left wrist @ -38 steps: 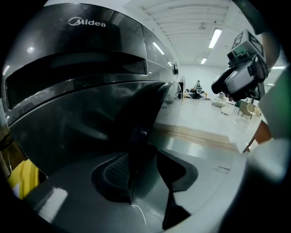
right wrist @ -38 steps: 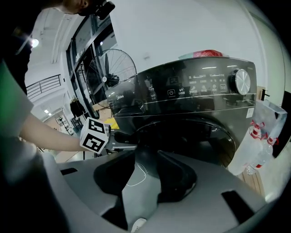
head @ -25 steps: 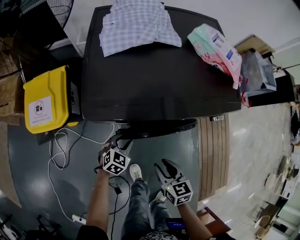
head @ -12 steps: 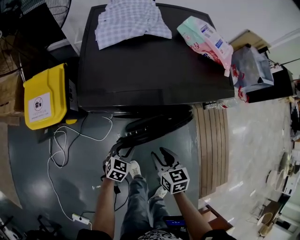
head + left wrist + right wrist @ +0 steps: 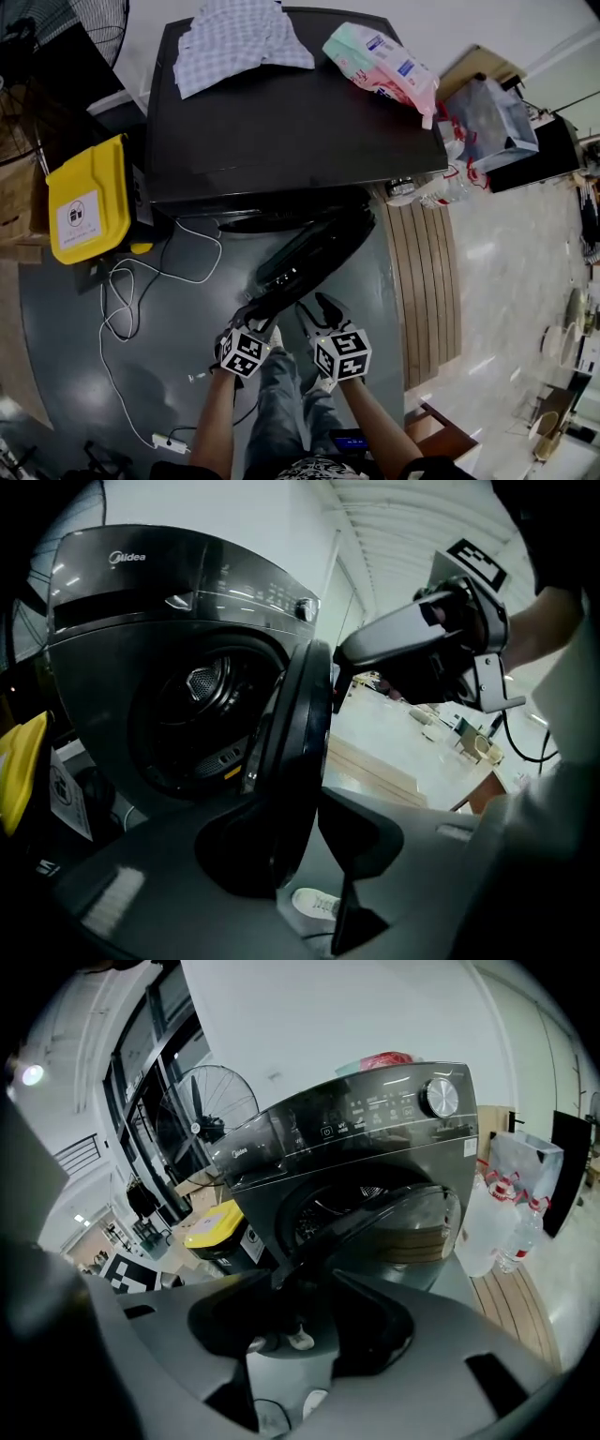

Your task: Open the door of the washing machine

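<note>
The black front-loading washing machine (image 5: 281, 122) stands at the top of the head view. Its round door (image 5: 314, 248) is swung well out toward me, and the drum (image 5: 202, 691) shows behind it. My left gripper (image 5: 255, 314) is at the door's free edge; in the left gripper view the door rim (image 5: 300, 724) runs between the closing jaws of the left gripper (image 5: 295, 841), which grip it. My right gripper (image 5: 314, 307) hovers just right of that edge. The right gripper (image 5: 300, 1321) is opening, and the door's near end (image 5: 403, 1227) is not pressed by its pads.
A yellow bin (image 5: 84, 202) and loose white cables (image 5: 122, 291) lie on the floor to the left. A checked cloth (image 5: 234, 37) and a packet (image 5: 380, 61) rest on the machine's top. Bottled water (image 5: 441, 187) and wooden slats (image 5: 427, 281) are on the right. My shoe (image 5: 272, 337) is below the door.
The door has swung from barely ajar to wide open as my left gripper drew its edge toward me. My right gripper has come closer to the door edge.
</note>
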`<state>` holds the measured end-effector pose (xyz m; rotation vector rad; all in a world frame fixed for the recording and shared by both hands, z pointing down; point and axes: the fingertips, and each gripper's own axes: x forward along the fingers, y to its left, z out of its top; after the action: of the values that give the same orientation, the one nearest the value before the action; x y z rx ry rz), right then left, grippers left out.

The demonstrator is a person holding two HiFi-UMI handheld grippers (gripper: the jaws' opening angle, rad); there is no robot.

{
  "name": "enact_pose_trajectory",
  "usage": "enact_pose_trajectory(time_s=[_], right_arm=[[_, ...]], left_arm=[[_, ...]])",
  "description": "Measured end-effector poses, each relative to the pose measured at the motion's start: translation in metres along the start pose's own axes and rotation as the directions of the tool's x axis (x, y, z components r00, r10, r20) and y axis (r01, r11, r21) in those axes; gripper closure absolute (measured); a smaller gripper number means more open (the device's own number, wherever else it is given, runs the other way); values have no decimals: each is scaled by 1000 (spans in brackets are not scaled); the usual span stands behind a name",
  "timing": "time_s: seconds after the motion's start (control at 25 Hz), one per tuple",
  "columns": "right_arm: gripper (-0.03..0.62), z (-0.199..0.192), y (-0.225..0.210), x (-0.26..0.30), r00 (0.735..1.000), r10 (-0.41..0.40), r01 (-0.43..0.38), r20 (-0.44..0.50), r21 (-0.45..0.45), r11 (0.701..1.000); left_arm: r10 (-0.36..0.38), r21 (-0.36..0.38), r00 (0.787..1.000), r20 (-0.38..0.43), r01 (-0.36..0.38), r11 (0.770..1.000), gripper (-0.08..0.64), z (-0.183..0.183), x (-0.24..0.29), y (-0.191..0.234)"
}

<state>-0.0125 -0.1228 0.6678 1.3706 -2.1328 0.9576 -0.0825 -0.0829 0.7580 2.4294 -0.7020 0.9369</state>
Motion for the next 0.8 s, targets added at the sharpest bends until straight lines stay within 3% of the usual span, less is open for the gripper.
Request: enact_pose_trajectory(time_s=[0.28, 0.36, 0.6, 0.8], right_arm=[[358, -14, -12, -13, 997, -75, 75, -32, 18, 997], [382, -19, -17, -19, 994, -100, 100, -35, 2, 995], [323, -32, -36, -32, 995, -86, 88, -44, 43, 995], [328, -39, -41, -44, 995, -88, 88, -52, -9, 996]], left_arm=[[-122, 19, 992, -29, 122, 992, 422, -8, 5, -51], [-176, 18, 984, -33, 177, 984, 420, -10, 6, -64], [-291, 55, 954, -67, 295, 954, 425, -10, 9, -88], [-355, 78, 933, -54, 358, 931, 431, -11, 1, -102]])
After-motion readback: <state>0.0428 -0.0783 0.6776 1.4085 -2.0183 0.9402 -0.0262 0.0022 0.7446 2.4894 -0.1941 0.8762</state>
